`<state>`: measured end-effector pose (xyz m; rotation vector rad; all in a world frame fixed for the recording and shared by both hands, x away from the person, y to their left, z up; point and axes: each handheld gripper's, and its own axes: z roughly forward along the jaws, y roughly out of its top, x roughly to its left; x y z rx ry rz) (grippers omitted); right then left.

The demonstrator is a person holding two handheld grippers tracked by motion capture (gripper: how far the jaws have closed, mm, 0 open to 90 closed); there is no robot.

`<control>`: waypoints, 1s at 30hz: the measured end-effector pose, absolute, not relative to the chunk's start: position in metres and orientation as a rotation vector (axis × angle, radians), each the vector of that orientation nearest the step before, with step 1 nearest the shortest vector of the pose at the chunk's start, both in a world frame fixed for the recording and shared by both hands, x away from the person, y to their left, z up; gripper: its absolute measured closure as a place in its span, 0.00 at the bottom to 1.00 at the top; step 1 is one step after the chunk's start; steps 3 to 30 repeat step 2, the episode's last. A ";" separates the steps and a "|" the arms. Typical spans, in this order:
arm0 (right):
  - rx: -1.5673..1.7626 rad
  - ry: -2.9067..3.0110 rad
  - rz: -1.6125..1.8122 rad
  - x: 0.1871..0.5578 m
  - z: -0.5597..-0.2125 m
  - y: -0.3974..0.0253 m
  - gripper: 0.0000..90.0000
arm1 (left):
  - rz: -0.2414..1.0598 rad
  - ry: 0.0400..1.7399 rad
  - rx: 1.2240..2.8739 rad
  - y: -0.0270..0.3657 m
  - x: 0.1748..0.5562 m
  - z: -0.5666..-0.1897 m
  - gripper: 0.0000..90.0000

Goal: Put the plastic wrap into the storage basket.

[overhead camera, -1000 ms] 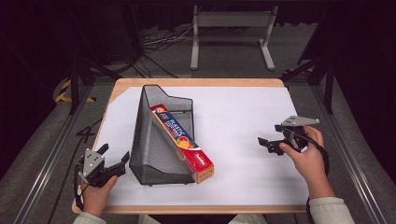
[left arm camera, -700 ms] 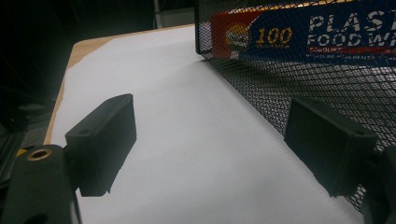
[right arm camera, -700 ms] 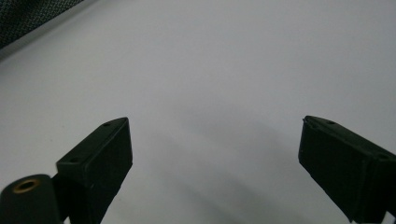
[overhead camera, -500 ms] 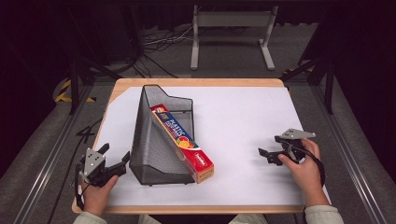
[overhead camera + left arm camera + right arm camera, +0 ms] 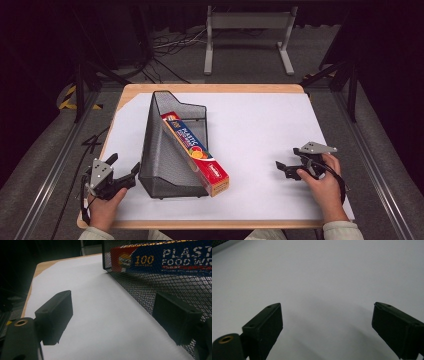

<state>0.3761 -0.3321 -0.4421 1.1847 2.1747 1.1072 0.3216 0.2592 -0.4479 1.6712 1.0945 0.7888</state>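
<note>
We hold our left gripper (image 5: 122, 167) low at the counter's (image 5: 260, 125) near left corner, its jaws spread apart and empty, the right one just beside the black mesh file holder (image 5: 165, 155). That holder stands on the left half of the counter, and the long box of plastic food wrap (image 5: 196, 154) leans inside it, its red end poking out toward the near edge. Our right gripper (image 5: 285, 167) rests toward the near right corner, well apart from the holder, jaws wide open over bare white surface.
</note>
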 end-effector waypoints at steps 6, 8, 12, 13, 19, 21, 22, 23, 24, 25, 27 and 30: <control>1.188 2.170 1.113 0.376 -0.442 -0.333 0.12 | 0.788 1.094 1.672 0.259 0.321 -0.448 0.20; 1.188 2.170 1.113 0.376 -0.442 -0.333 0.12 | 0.788 1.094 1.672 0.259 0.321 -0.448 0.20; 1.188 2.170 1.113 0.376 -0.442 -0.333 0.12 | 0.788 1.094 1.672 0.259 0.321 -0.448 0.20; 1.188 2.170 1.113 0.376 -0.442 -0.333 0.12 | 0.788 1.094 1.672 0.259 0.321 -0.448 0.20; 1.188 2.170 1.113 0.376 -0.442 -0.333 0.12 | 0.788 1.094 1.672 0.259 0.321 -0.448 0.20; 1.188 2.170 1.113 0.376 -0.442 -0.333 0.12 | 0.788 1.094 1.672 0.259 0.321 -0.448 0.20; 1.188 2.170 1.113 0.376 -0.442 -0.333 0.12 | 0.788 1.094 1.672 0.259 0.321 -0.448 0.20; 1.188 2.170 1.113 0.376 -0.442 -0.333 0.12 | 0.788 1.094 1.672 0.259 0.321 -0.448 0.20; 1.188 2.170 1.113 0.376 -0.442 -0.333 0.12 | 0.788 1.094 1.672 0.259 0.321 -0.448 0.20; 1.188 2.170 1.113 0.376 -0.442 -0.333 0.12 | 0.788 1.094 1.672 0.259 0.321 -0.448 0.20; 1.188 2.170 1.113 0.376 -0.442 -0.333 0.12 | 0.788 1.094 1.672 0.259 0.321 -0.448 0.20; 1.188 2.170 1.113 0.376 -0.442 -0.333 0.12 | 0.788 1.094 1.672 0.259 0.321 -0.448 0.20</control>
